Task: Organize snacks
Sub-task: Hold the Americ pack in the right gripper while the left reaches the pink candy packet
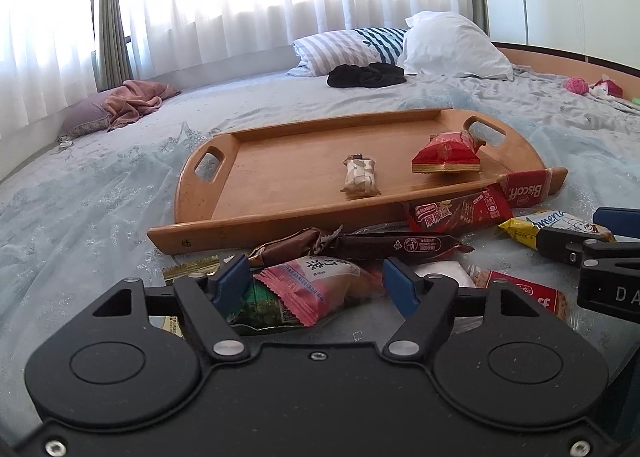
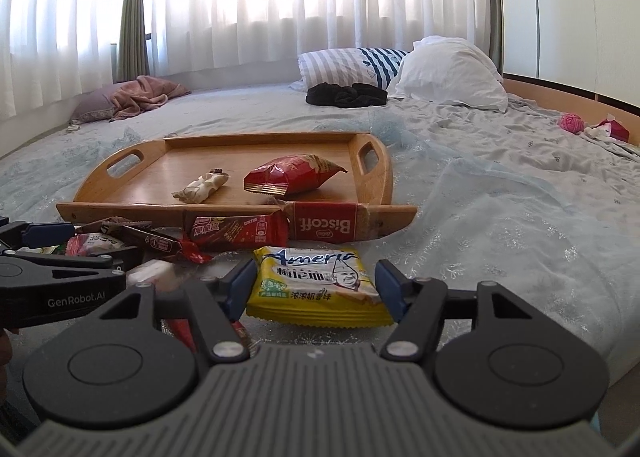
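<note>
On a bed, the left gripper straddles a pink snack packet, jaws apart. The right gripper brackets a yellow biscuit packet; whether it clamps, unclear. At twelve o'clock, a wooden tray holds two snacks.

"Biscoff" is printed in white on a red packet leaning on the tray's near edge, read upside down. "Ameri…" is read in blue script on the yellow packet, Chinese characters below it. "GenRobot.AI" is printed on the black body of the left hand-held gripper, at 9 o'clock in the right wrist view. Chinese print on the pink packet is too small.
</note>
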A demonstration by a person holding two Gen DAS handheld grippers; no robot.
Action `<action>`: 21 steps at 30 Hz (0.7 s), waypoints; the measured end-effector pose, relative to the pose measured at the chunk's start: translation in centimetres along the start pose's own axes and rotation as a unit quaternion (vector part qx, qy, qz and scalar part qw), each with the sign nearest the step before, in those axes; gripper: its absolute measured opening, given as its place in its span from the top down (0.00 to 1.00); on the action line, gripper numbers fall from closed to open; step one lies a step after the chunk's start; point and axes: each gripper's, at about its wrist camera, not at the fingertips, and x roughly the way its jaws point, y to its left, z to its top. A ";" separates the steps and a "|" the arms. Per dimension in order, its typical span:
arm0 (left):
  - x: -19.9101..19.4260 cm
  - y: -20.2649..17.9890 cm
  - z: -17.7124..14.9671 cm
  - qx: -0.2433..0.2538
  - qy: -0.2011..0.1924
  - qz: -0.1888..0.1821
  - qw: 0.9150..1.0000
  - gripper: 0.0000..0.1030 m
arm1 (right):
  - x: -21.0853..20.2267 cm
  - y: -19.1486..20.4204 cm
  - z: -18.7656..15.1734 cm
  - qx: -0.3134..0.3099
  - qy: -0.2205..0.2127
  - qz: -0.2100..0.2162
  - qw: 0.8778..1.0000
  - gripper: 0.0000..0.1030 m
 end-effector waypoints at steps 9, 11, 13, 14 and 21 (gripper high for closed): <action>-2.0 1.2 0.2 -0.018 0.005 -0.016 1.000 0.56 | 0.3 0.2 -0.5 0.000 0.006 -0.002 1.000 0.35; -2.5 1.2 0.2 -0.020 0.005 -0.020 1.000 0.56 | 0.3 0.2 -0.5 0.002 0.005 -0.002 1.000 0.35; -2.9 1.2 0.2 -0.022 0.007 -0.024 0.999 0.56 | 0.3 0.2 -0.5 0.003 0.005 -0.002 1.000 0.35; -3.2 1.2 0.1 -0.023 0.007 -0.026 0.999 0.56 | 0.3 0.2 -0.5 0.004 0.005 -0.001 1.000 0.35; -3.1 0.6 -0.2 -0.007 -0.002 -0.025 1.000 0.53 | 0.5 0.2 -0.7 0.002 0.009 0.000 1.000 0.35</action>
